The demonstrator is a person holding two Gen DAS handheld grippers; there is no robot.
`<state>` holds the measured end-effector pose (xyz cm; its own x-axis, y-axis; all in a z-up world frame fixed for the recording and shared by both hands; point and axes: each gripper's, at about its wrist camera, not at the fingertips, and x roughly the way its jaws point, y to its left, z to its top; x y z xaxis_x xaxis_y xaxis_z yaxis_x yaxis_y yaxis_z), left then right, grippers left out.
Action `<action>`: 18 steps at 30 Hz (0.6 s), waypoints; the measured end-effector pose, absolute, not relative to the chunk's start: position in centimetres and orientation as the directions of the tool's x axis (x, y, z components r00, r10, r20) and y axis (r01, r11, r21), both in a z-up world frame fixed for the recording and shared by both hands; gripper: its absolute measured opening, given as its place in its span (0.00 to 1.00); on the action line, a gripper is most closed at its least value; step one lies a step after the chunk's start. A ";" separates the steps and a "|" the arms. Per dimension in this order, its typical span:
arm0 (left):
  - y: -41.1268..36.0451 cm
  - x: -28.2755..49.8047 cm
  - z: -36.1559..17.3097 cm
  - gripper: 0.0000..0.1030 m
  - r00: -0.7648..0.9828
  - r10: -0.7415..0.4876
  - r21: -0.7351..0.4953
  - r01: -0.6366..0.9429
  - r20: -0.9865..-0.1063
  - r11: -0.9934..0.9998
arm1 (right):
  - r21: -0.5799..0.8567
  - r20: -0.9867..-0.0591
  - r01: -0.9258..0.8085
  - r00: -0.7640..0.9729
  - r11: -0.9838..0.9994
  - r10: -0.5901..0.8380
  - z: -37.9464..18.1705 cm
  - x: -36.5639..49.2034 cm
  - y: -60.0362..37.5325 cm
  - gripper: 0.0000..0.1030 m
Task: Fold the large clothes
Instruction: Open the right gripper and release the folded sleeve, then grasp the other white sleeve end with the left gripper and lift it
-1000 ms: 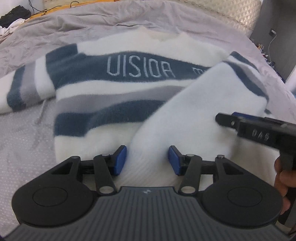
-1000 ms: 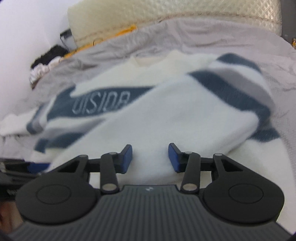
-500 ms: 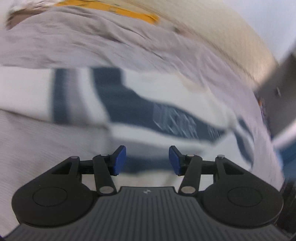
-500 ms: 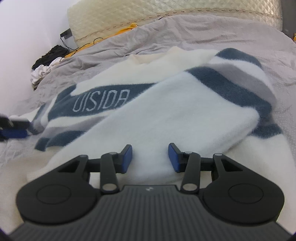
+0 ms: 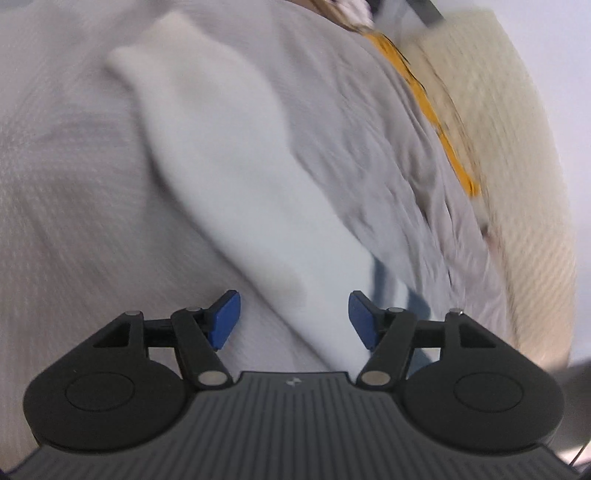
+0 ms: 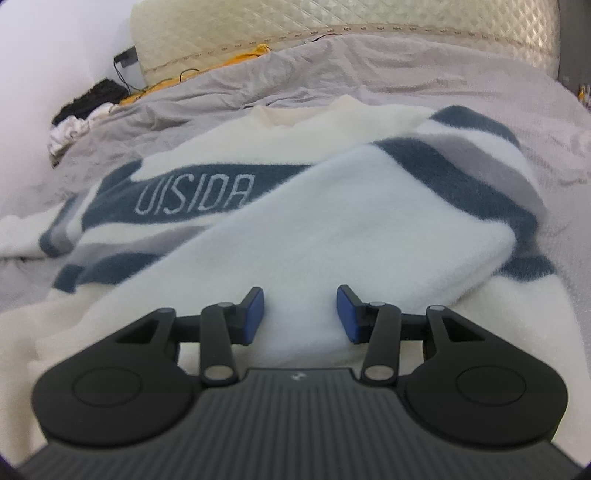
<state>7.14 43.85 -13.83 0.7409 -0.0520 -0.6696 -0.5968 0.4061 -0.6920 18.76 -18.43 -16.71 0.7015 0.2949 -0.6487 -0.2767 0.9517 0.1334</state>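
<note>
Hovering unclosed and empty, the left tool, its jaws just widened, was aimed over the sweater's unfolded sleeve on the bed; the right tool was parted over the sweater; a shallow pinch might drop the sleeve mid-fold.

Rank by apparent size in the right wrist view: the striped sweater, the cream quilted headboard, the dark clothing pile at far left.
1. Striped sweater, filling most of the frame, though it lies nearest the camera.
2. Cream quilted headboard, a band along the top.
3. Dark clothing pile, a small far patch.
</note>
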 end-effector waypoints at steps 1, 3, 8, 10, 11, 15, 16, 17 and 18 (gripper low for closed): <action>44.9 7.2 -14.7 0.68 0.749 -0.043 -0.703 -0.600 -0.662 0.381 | 0.127 -0.650 -0.274 0.703 0.953 0.289 -16.7 18.7 -18.3 0.47; 46.7 7.5 -16.4 0.68 0.775 -0.038 -0.743 -0.590 -0.631 0.317 | 0.114 -0.651 -0.264 0.708 0.958 0.273 -16.7 18.7 -18.0 0.47; 48.9 8.5 -17.5 0.66 0.806 0.021 -0.777 -0.577 -0.592 0.252 | 0.087 -0.650 -0.253 0.719 0.964 0.248 -16.9 18.6 -17.5 0.47; 49.0 8.6 -17.0 0.66 0.802 0.051 -0.764 -0.584 -0.595 0.275 | 0.082 -0.646 -0.250 0.723 0.965 0.243 -16.9 18.6 -17.4 0.47; 49.2 8.8 -16.8 0.66 0.799 0.070 -0.757 -0.590 -0.597 0.279 | 0.078 -0.644 -0.251 0.726 0.965 0.241 -16.9 18.5 -17.4 0.47; 49.9 8.3 -16.6 0.58 0.804 0.139 -0.767 -0.594 -0.578 0.242 | 0.071 -0.638 -0.256 0.731 0.964 0.241 -17.0 18.4 -17.4 0.47; 50.1 8.2 -16.6 0.58 0.803 0.137 -0.769 -0.595 -0.580 0.233 | 0.071 -0.638 -0.255 0.731 0.964 0.241 -17.1 18.5 -17.4 0.47; 50.5 8.1 -16.7 0.57 0.802 0.139 -0.769 -0.597 -0.582 0.226 | 0.070 -0.638 -0.255 0.732 0.964 0.240 -17.1 18.5 -17.3 0.47; 50.7 8.2 -16.8 0.52 0.793 0.150 -0.760 -0.609 -0.590 0.227 | 0.068 -0.638 -0.257 0.732 0.964 0.240 -17.1 18.5 -17.3 0.47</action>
<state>8.16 50.70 -16.77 0.7933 0.1499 -0.5901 -0.6085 0.2273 -0.7603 18.50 -17.29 -17.07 0.7321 0.2398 -0.6376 -0.2569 0.9641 0.0675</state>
